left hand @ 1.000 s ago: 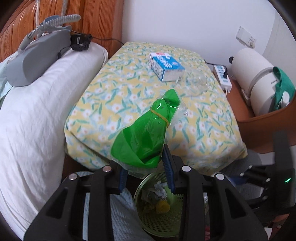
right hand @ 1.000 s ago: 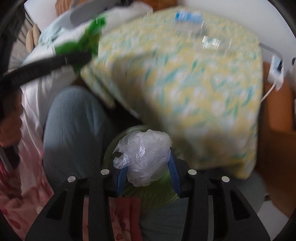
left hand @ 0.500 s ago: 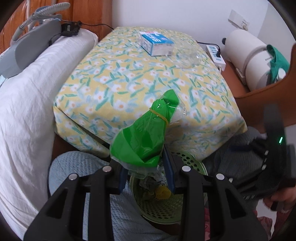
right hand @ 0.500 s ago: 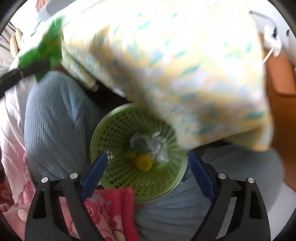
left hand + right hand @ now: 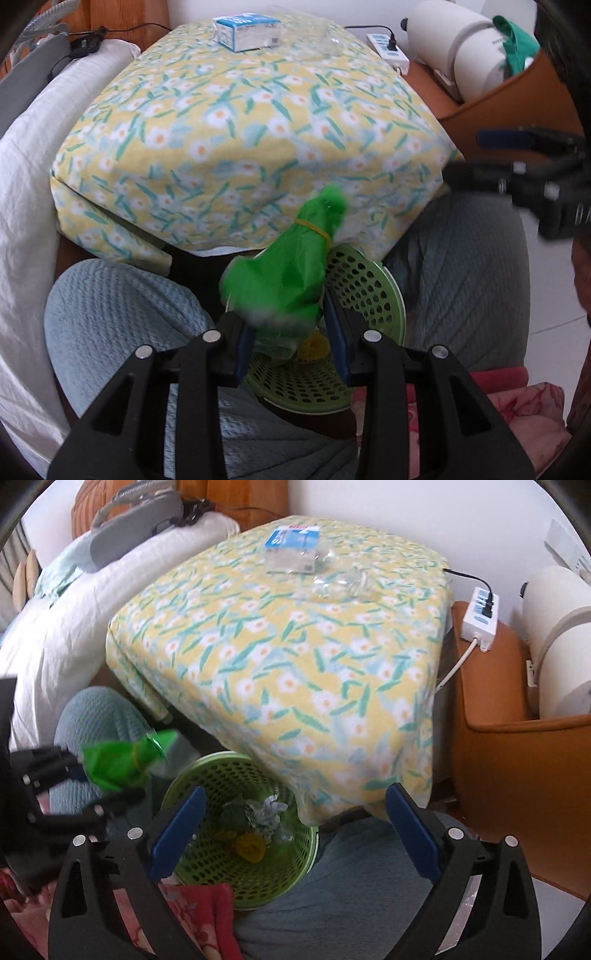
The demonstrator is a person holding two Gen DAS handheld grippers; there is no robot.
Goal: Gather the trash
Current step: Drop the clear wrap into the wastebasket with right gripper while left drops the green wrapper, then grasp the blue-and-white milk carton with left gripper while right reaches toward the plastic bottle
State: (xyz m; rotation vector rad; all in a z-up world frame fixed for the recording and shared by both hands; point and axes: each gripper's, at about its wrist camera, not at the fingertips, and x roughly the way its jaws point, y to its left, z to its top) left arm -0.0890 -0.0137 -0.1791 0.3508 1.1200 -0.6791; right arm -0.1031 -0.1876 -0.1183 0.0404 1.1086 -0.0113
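Observation:
A green plastic bag tied with a yellow band stands between the pads of my left gripper. Its jaws are opening while the pads still touch the blurred bag. It hangs over the green perforated basket, which sits between a person's knees. From the right wrist view the same bag shows at the left, above the basket. My right gripper is spread wide and still opening, with nothing between its fingers, over the basket. Crumpled paper and a yellow scrap lie inside.
A table under a yellow floral cloth carries a blue and white box and a crushed clear bottle. A power strip and a brown tub seat stand to the right. White bedding lies to the left.
My right gripper opened, let go of the clear plastic wad and rose above the basket. My left gripper came down towards the basket with the green bag.

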